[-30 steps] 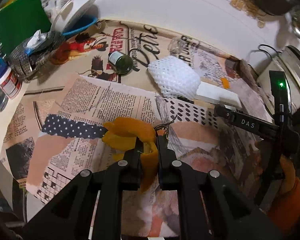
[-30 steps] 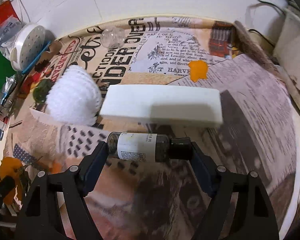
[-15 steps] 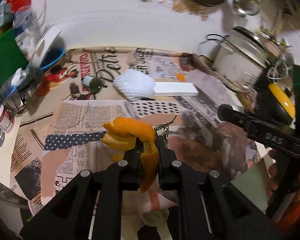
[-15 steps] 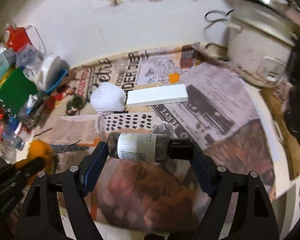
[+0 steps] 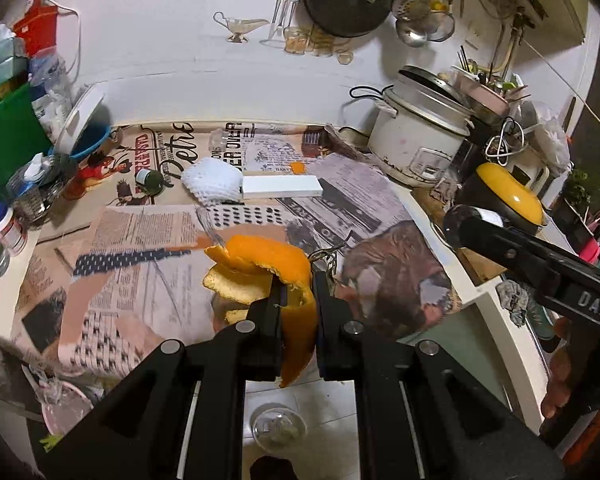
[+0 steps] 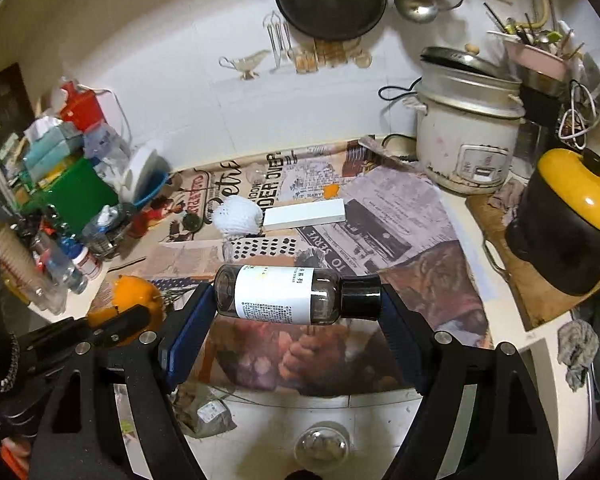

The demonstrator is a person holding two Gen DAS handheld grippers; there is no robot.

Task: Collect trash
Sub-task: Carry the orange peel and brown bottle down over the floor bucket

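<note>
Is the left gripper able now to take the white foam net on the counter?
Probably not yet. The left gripper is shut on the orange peel, so its jaws are occupied. The white foam net lies uncovered, beside the white block.

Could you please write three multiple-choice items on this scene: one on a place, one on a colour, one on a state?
1. Where does the white block lie?
A. on the counter beside the white foam net
B. inside the rice cooker
C. on the floor

2. What colour is the bottle cap?
A. yellow
B. black
C. white

3. What does the left gripper hold?
A. nothing
B. orange peel
C. a spoon

Answers: 1 A, block and net sit together; 2 B, its cap is dark; 3 B, peel pinched between its fingers.
</note>
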